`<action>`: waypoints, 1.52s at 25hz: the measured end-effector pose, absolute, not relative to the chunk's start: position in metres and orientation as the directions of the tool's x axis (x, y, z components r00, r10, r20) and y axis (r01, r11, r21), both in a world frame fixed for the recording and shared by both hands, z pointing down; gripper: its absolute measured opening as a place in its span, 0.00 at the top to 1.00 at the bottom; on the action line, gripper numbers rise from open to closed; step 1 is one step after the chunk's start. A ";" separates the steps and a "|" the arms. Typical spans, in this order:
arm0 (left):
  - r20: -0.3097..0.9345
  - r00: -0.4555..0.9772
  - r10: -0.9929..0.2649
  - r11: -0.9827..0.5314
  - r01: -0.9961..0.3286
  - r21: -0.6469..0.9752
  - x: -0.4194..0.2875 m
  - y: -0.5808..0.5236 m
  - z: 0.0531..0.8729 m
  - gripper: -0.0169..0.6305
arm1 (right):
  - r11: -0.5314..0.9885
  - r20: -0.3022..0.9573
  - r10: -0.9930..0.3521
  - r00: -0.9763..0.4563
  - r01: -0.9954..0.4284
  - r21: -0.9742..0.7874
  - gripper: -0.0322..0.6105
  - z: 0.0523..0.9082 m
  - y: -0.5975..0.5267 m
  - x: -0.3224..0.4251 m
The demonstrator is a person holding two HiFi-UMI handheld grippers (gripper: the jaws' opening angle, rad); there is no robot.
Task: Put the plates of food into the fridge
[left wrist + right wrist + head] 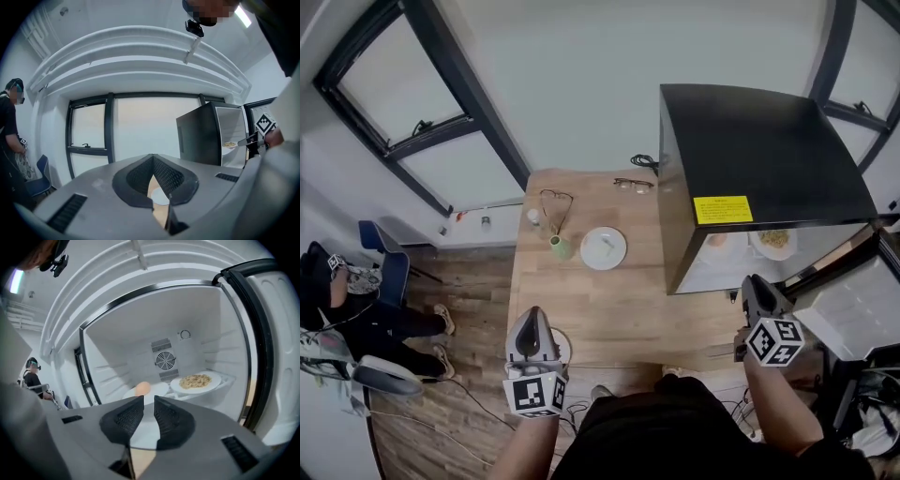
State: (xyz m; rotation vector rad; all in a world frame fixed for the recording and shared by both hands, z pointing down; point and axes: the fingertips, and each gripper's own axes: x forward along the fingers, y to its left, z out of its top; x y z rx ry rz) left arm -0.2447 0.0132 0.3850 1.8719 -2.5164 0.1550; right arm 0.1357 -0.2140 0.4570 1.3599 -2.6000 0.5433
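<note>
Closest to me are the two grippers, held out over the near edge of the wooden table (609,309). My left gripper (532,321) is clenched on nothing: its pads meet at the tips, and through the slit below them I see only tabletop and a pale disc. My right gripper (754,286) stands at the mouth of the open fridge (750,159), jaws a narrow gap apart with nothing between them, so it is released and empty.

Further out on the table, well apart from both tools, sits the white plate (603,248), with a small green cup (560,247) just beside it on its left. What lies on that plate is too small to tell. Inside the fridge two plates already share the shelf (228,377): a plate of noodles (196,380) on the right and a plate with an orange lump (143,389) to its left. Spectacles (634,184) lie at the table's far edge.

I judge the step in hand to be fetching that last plate. To do it well I would spread the jaws wide first and come in low at the rim on the side away from the cup. Then I'd bite the rim only and carry the plate flat — the shelf is crowded, so it needs a bare spot clear of the other two.
</note>
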 end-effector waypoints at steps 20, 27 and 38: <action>0.123 -0.351 -0.928 0.340 -0.935 -0.105 -0.382 0.182 0.422 0.97 | 0.642 0.357 -0.348 -0.867 -0.497 -0.584 0.82 0.561 0.025 -0.128; 0.164 -0.388 -0.907 0.372 -0.921 -0.119 -0.411 0.232 0.432 0.97 | 0.481 0.427 -0.299 -0.853 -0.521 -0.705 0.81 0.628 0.079 -0.158; 0.221 -0.437 -0.872 0.417 -0.899 -0.132 -0.420 0.274 0.455 0.97 | 0.194 0.492 -0.199 -0.847 -0.527 -0.828 0.70 0.711 0.133 -0.199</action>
